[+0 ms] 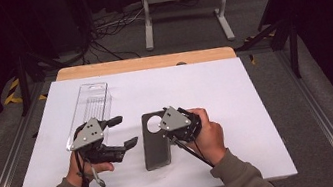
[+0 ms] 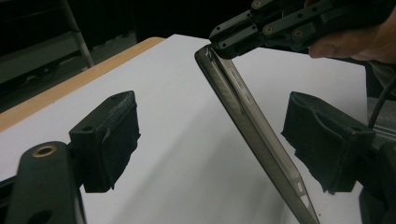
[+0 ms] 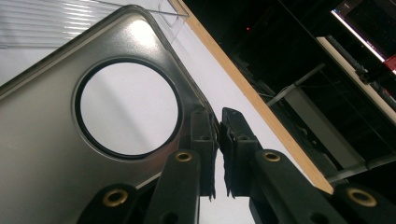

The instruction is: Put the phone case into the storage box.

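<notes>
We hold the grey phone case (image 1: 155,143) tilted off the white worktop (image 1: 235,92), our right gripper (image 1: 175,122) pinching its rim near the camera hole. Its long edge runs between the spread fingers (image 2: 109,140) of our left gripper (image 1: 115,134), nearer the right-hand pad, untouched.

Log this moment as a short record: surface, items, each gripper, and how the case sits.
surface: white board on a wooden table
items: grey phone case with round hole; clear plastic box at far left
right gripper: shut on the case's edge beside the hole
left gripper: open, jaws either side of the case, not pressing on it
case pose: tilted, gripped end raised, other end towards the board
</notes>
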Available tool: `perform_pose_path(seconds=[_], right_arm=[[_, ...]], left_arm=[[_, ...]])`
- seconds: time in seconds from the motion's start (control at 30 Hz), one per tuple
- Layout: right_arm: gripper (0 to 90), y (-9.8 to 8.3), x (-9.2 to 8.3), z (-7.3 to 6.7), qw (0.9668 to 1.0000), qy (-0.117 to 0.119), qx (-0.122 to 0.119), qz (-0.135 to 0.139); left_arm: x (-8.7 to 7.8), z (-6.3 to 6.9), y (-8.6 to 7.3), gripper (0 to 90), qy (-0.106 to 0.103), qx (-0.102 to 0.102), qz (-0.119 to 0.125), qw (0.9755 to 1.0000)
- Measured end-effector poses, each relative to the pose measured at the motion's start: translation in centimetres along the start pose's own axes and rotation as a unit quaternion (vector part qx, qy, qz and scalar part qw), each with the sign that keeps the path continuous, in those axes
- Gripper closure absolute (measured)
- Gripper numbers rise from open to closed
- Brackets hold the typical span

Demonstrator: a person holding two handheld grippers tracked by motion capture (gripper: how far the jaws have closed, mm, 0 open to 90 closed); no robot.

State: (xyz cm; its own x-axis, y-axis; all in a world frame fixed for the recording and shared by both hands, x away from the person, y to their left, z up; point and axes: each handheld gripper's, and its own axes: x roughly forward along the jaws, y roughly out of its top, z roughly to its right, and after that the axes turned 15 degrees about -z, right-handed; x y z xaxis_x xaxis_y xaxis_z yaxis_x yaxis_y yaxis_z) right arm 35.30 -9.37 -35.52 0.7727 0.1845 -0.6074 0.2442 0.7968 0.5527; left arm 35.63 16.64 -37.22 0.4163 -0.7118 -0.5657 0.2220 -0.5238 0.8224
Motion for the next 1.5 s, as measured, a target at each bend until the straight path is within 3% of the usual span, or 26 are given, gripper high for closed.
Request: perform_pose_path(seconds=[0.33, 0.53, 0.57, 0.8, 1.0, 1.03, 1.1, 1.17, 1.43, 1.5], right_arm=[[84.3, 0.3, -0.9, -1.3, 0.9993, -0.027, -0.018, 0.015], [84.3, 0.4, -1.4, -1.7, 0.9977, -0.057, -0.025, 0.029], [84.2, 0.4, -1.6, -1.9, 0.9964, -0.072, -0.027, 0.036], [84.2, 0.5, -1.9, -2.1, 0.9936, -0.100, -0.033, 0.040], [84.0, 0.5, -2.1, -2.3, 0.9913, -0.118, -0.035, 0.047], [83.9, 0.5, -2.1, -2.4, 0.9910, -0.121, -0.036, 0.046], [83.8, 0.6, -2.1, -2.8, 0.9895, -0.130, -0.041, 0.048], [83.7, 0.7, -2.0, -3.1, 0.9883, -0.138, -0.048, 0.045], [83.1, 0.7, -2.1, -3.3, 0.9869, -0.144, -0.055, 0.048], [83.0, 0.8, -2.1, -3.4, 0.9869, -0.143, -0.055, 0.049]], left_arm=[[1.2, 0.1, 1.3, 30.7, 0.003, -0.009, -0.004, 0.9999], [1.3, -0.3, 1.8, 38.7, 0.004, -0.017, -0.002, 0.9998], [1.3, -0.5, 1.9, 39.6, 0.004, -0.016, -0.001, 0.9999], [1.4, -0.4, 2.5, 51.3, -0.013, -0.039, 0.007, 0.9991], [1.5, -0.4, 3.0, 61.3, -0.003, -0.040, 0.004, 0.9992], [1.6, -0.3, 3.0, 64.2, -0.009, -0.047, 0.004, 0.9988], [1.7, -0.3, 3.0, 71.0, -0.002, -0.041, 0.003, 0.9992], [1.9, -0.2, 3.0, 74.3, -0.002, -0.050, 0.006, 0.9987], [1.8, -0.2, 3.0, 79.1, 0.015, -0.050, 0.004, 0.9986], [1.7, -0.1, 2.9, 79.2, 0.010, -0.052, 0.004, 0.9986]])
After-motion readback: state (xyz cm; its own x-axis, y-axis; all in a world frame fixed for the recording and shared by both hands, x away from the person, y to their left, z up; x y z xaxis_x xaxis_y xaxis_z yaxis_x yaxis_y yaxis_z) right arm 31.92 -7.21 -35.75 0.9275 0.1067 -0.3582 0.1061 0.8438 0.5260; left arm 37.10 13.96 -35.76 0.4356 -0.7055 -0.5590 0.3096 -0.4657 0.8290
